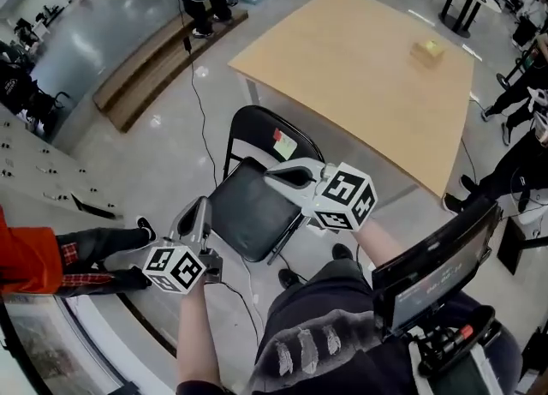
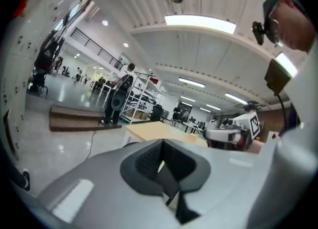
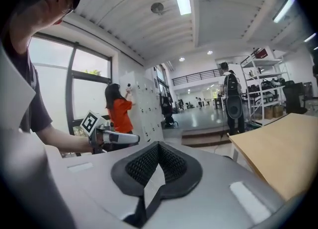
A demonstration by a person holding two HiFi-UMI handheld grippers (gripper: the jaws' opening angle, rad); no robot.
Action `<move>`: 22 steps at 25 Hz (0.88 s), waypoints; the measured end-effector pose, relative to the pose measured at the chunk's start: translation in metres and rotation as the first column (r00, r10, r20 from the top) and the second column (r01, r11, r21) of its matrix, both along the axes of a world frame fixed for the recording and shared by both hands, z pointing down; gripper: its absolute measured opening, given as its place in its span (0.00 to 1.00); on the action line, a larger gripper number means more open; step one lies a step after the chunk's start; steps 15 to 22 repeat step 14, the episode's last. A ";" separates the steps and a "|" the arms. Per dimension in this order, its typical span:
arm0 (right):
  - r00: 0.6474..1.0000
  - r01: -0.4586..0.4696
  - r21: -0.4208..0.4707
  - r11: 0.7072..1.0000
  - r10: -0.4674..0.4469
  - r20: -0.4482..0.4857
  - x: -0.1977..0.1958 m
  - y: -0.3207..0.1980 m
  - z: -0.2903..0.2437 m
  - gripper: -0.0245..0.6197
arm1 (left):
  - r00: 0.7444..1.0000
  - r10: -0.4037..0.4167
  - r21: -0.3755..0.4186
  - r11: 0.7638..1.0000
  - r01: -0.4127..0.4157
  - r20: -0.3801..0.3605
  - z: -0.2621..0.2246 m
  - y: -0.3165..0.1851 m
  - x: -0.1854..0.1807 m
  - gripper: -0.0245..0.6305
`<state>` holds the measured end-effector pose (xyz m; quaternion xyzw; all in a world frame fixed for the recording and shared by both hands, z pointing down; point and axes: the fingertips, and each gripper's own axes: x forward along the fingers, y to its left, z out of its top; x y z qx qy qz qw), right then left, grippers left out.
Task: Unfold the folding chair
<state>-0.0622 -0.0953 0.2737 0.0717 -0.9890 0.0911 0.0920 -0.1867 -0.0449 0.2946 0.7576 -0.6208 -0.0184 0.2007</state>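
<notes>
Closed on nothing, the left gripper [image 1: 194,211] is held at lower left and the right gripper [image 1: 274,176] at centre. Just beyond them, the folding chair [image 1: 248,213] is seen standing unfolded at centre, a wooden table [image 1: 360,68] behind it at upper right.
</notes>
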 end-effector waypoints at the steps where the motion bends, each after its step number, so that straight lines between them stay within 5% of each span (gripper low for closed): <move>1: 1.000 0.018 0.006 1.000 -0.018 0.024 0.003 0.003 -0.009 0.04 | 0.999 0.012 0.014 1.000 -0.013 0.029 -0.010 0.003 0.011 0.04; 5: 0.991 0.090 0.029 0.995 -0.093 0.095 0.030 0.008 -0.043 0.04 | 0.992 0.032 0.047 0.998 -0.038 0.119 -0.050 0.005 0.066 0.04; 14: 0.965 0.230 0.077 0.970 -0.237 0.115 0.125 0.004 -0.049 0.04 | 0.980 0.012 0.107 0.994 -0.034 0.199 -0.083 -0.016 0.207 0.04; 22: 0.965 0.230 0.077 0.970 -0.237 0.115 0.125 0.004 -0.049 0.04 | 0.980 0.012 0.107 0.994 -0.034 0.199 -0.083 -0.016 0.207 0.04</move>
